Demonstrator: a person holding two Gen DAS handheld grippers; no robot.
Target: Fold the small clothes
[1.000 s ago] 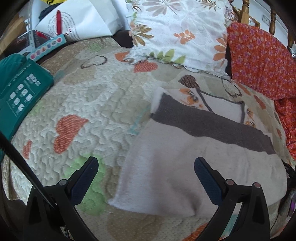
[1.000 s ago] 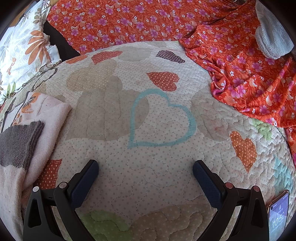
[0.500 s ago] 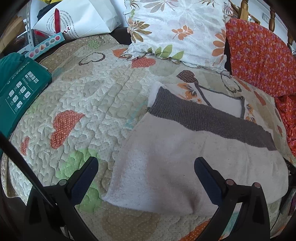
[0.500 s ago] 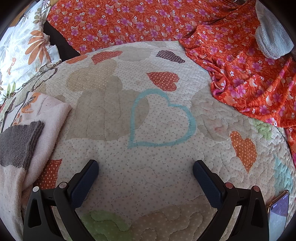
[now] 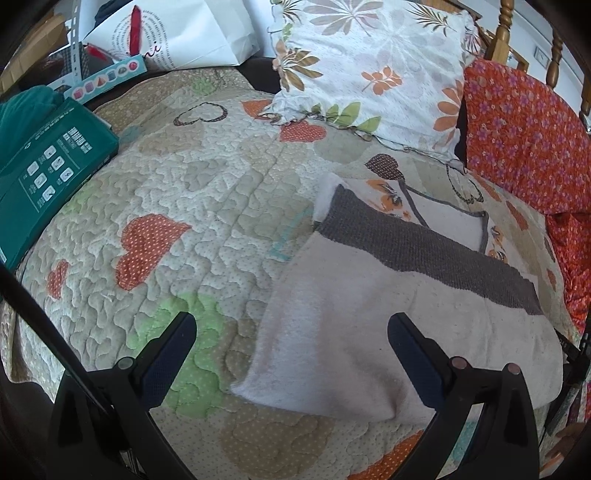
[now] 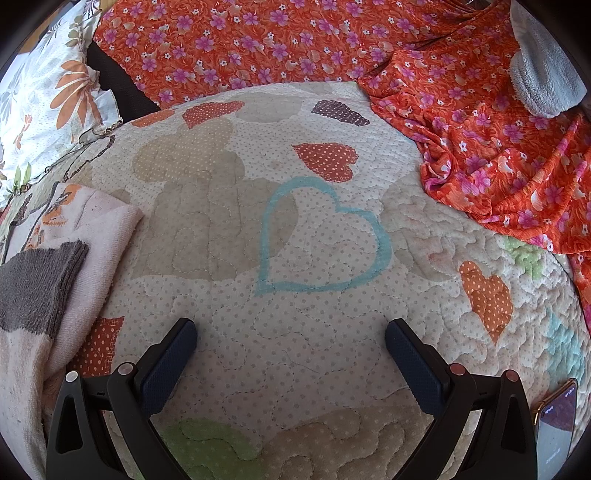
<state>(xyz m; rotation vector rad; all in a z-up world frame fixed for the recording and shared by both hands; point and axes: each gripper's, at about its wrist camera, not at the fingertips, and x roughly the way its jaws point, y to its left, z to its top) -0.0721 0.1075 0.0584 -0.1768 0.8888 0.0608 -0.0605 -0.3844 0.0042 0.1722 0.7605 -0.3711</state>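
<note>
A folded pale pink garment with a dark grey band and orange print lies flat on the heart-patterned quilt. My left gripper is open and empty, hovering over the garment's near left corner. The garment's right edge shows at the left of the right wrist view. My right gripper is open and empty above bare quilt, to the right of the garment.
A floral pillow and orange flowered fabric lie at the back. A green box sits at the left edge. A white bag stands behind it. A phone lies at the bottom right. A grey fluffy item lies top right.
The left gripper has drawn back and a little to the left, so the garment sits lower and further right in its view. The right gripper has not moved.
</note>
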